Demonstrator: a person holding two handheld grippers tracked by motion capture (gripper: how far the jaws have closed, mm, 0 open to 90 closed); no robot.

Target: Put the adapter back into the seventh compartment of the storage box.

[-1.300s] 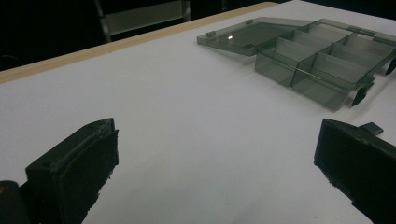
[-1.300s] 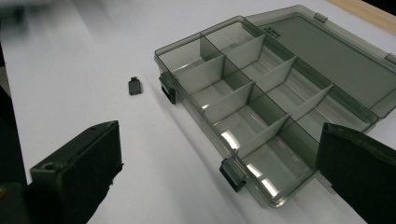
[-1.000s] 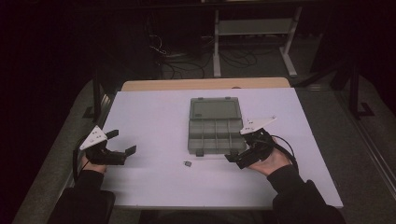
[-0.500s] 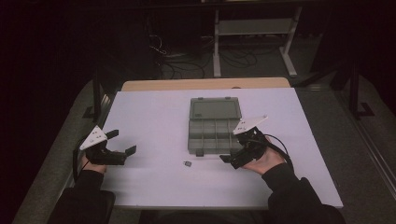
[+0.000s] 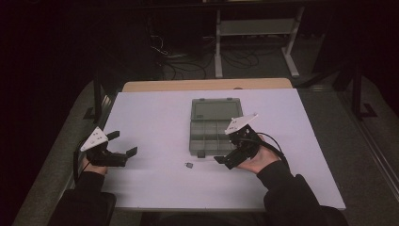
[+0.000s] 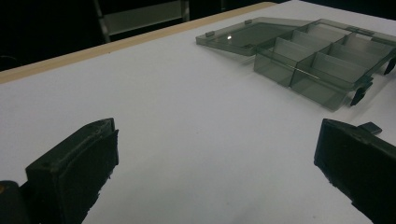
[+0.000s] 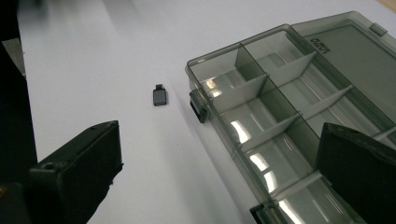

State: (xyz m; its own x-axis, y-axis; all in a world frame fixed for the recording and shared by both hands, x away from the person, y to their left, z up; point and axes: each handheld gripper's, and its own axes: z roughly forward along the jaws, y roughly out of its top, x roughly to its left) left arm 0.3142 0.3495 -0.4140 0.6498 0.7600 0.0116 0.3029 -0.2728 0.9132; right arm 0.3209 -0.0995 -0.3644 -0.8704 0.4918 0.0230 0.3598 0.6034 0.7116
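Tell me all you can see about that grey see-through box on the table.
The organizer box looks like smoky, translucent grey plastic. It lies open on the white table, its flat lid folded back on the far side. Thin dividers split the tray into several compartments, all apparently empty. Dark latches sit on its near edge. A small dark adapter lies just beside it, apart. The right gripper hovers close, not touching.

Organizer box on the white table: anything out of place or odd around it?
One thing: a small dark adapter-like part lies loose on the white table, just outside the front corner of the open, smoky-grey plastic compartment box, whose visible compartments look empty. The box sits square; nothing spilled or damaged.
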